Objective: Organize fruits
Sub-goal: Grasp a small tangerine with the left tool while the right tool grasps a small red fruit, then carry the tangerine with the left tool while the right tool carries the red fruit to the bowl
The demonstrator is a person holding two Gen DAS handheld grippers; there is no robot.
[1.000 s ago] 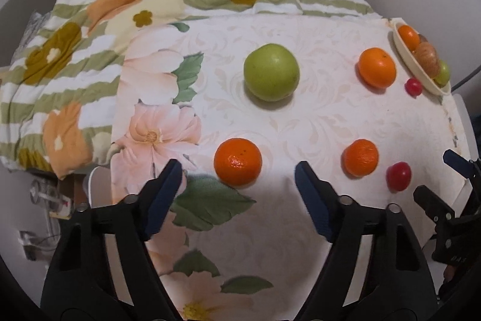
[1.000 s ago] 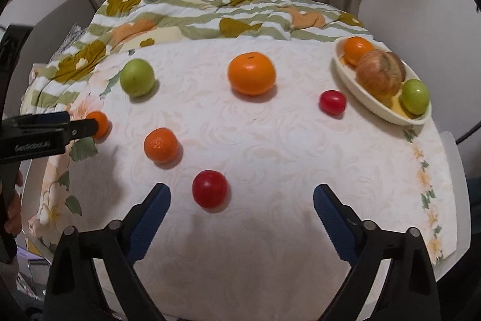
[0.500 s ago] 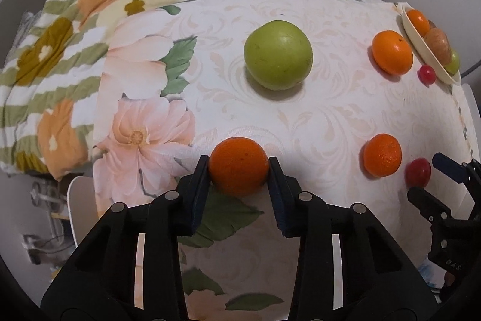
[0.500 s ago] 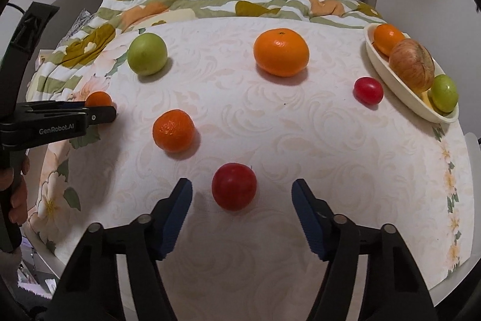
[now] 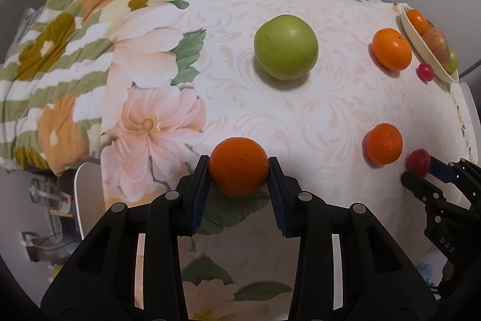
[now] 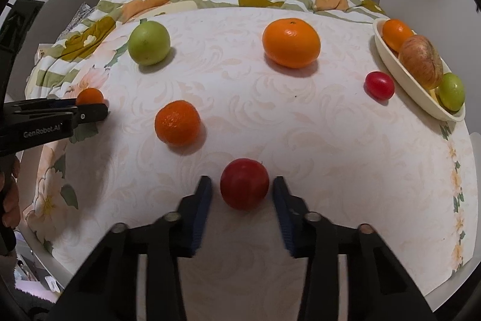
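Now, status near to far:
left gripper: jaws were spread a second ago, now pinching the small orange on both flanks; the orange sits on the tabletop at the floral print.
right gripper: jaws closing fast around the red fruit; a thin gap shows each side, so no firm pinch yet.
meaning: both picks nearly set, lift likely next.
look: orange is pebbled and matte, red fruit smooth and glossy.
far: cream dish at the right edge holds three fruits, probable drop point.
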